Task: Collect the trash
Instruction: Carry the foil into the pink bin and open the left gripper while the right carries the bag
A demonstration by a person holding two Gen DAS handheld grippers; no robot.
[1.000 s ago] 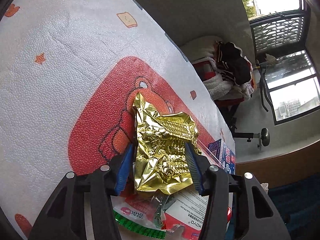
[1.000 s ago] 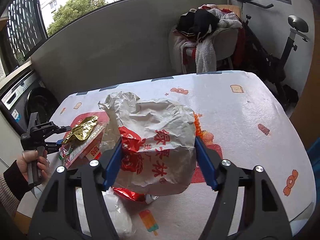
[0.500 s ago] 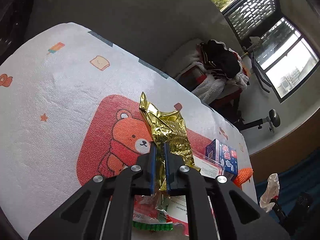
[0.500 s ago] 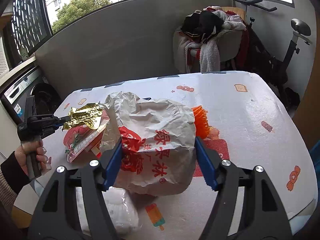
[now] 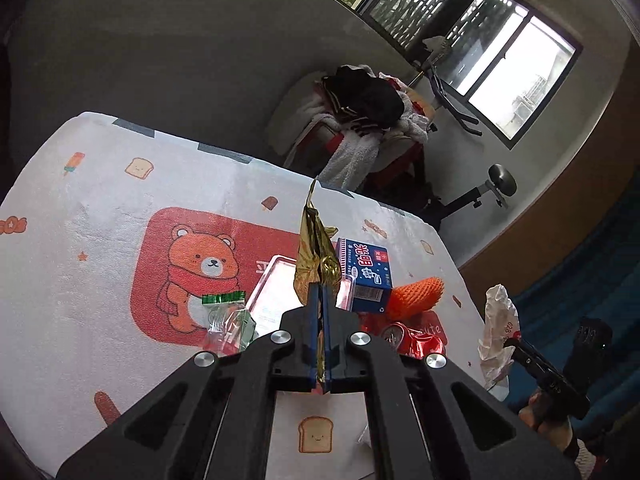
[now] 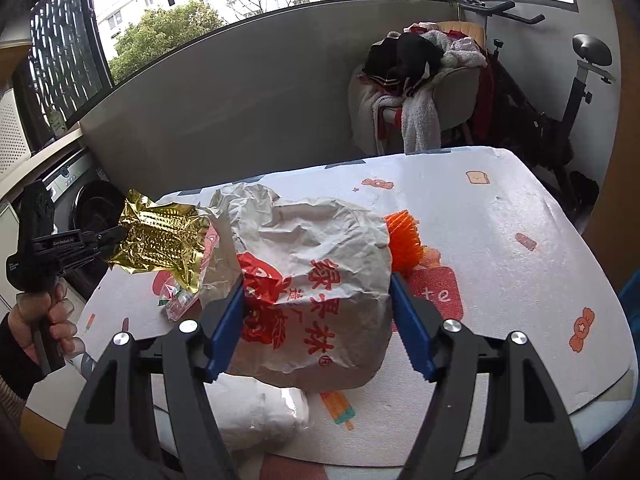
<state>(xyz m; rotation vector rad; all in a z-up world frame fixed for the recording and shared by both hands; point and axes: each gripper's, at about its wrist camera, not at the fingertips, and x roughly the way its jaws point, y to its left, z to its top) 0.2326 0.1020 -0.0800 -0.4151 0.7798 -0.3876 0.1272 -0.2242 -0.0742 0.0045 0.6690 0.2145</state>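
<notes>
My left gripper (image 5: 319,304) is shut on a crumpled gold foil wrapper (image 5: 316,252) and holds it above the table; the gripper (image 6: 114,242) and the wrapper (image 6: 160,236) also show at the left of the right wrist view. My right gripper (image 6: 318,312) holds a crumpled paper bag with red print (image 6: 312,280) between its blue pads, above the table. On the table lie a blue box (image 5: 364,272), an orange foam net (image 5: 416,298), a crushed red can (image 5: 412,340) and a clear green-edged wrapper (image 5: 226,314).
The table (image 6: 500,220) has a white cloth with a red bear print. A white plastic packet (image 6: 260,416) lies under the paper bag. A chair piled with clothes (image 6: 412,92) and an exercise bike (image 6: 560,112) stand behind the table. A washing machine (image 6: 80,200) is at the left.
My left gripper closed on the gold wrapper and lifted it up off the pile of packets. The right gripper kept hold of the paper bag and barely moved.
</notes>
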